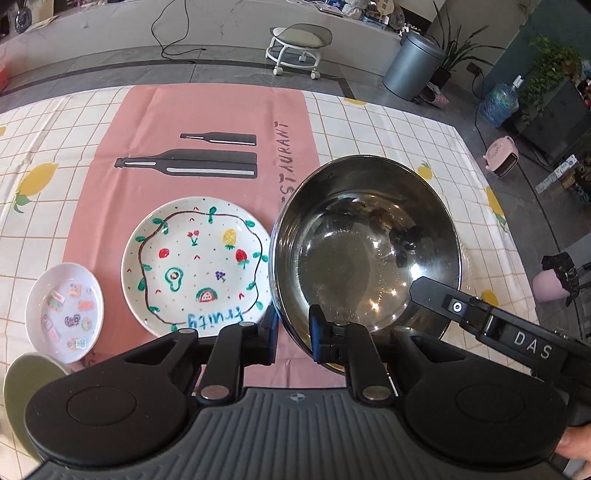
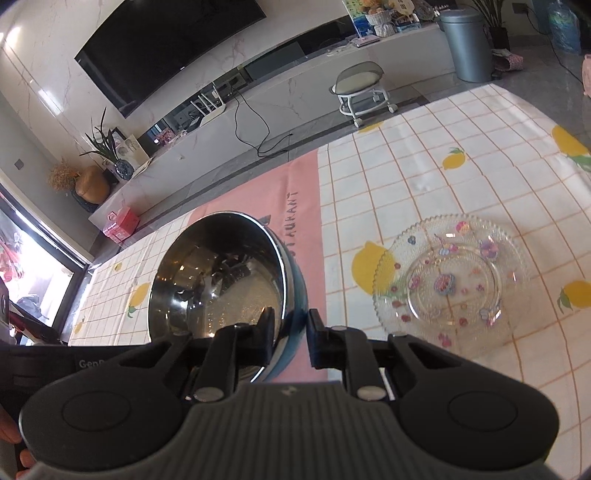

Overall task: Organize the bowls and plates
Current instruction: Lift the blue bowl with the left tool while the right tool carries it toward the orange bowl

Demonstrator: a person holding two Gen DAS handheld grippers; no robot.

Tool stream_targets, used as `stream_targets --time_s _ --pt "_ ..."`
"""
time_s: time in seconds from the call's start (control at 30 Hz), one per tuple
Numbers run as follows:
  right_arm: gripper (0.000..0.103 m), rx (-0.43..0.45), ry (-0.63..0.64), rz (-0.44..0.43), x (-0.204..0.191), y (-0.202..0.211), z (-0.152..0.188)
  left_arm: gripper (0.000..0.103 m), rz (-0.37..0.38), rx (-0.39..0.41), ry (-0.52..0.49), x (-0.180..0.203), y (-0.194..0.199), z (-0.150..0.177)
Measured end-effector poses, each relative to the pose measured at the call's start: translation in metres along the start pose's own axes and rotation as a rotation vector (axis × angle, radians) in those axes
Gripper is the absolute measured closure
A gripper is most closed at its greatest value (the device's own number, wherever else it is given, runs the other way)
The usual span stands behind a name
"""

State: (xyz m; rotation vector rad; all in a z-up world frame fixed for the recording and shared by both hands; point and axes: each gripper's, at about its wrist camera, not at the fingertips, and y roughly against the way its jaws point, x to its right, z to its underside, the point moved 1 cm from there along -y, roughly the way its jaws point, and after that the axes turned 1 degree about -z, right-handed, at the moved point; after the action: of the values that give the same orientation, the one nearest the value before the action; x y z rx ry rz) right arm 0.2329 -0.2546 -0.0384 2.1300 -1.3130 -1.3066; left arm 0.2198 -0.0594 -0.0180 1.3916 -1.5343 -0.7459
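Cloth point(image 1: 221, 110) beyond fruit plate point(image 1: 195, 266) looks free.

Steel bowl point(image 1: 365, 243) tilted above the cloth, between fruit-painted plate point(image 1: 195, 266) and clear glass plate point(image 2: 454, 284)

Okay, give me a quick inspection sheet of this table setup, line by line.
Surface: lemon-check tablecloth with a pink mat.
Job's things: steel bowl, tilted; fruit plate; small sticker dish; glass plate.
Clutter: nothing seen.
Grippers: left gripper and right gripper each clamp the bowl's rim.
Cables: black cable on the floor.
Surroundings: stool, bin, television.
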Motion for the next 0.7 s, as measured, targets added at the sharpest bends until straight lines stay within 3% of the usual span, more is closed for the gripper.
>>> stream_targets --time_s 0.47,0.7 --pt "0.088 -0.080 0.021 0.013 -0.006 0.041 0.067 0.084 0.032 -0.079 -0.103 0.000 0.026 0.059" --pt "0.087 -0.128 0.081 0.084 -0.009 0.047 0.098 0.084 0.036 -0.139 -0.145 0.004 0.015 0.077"
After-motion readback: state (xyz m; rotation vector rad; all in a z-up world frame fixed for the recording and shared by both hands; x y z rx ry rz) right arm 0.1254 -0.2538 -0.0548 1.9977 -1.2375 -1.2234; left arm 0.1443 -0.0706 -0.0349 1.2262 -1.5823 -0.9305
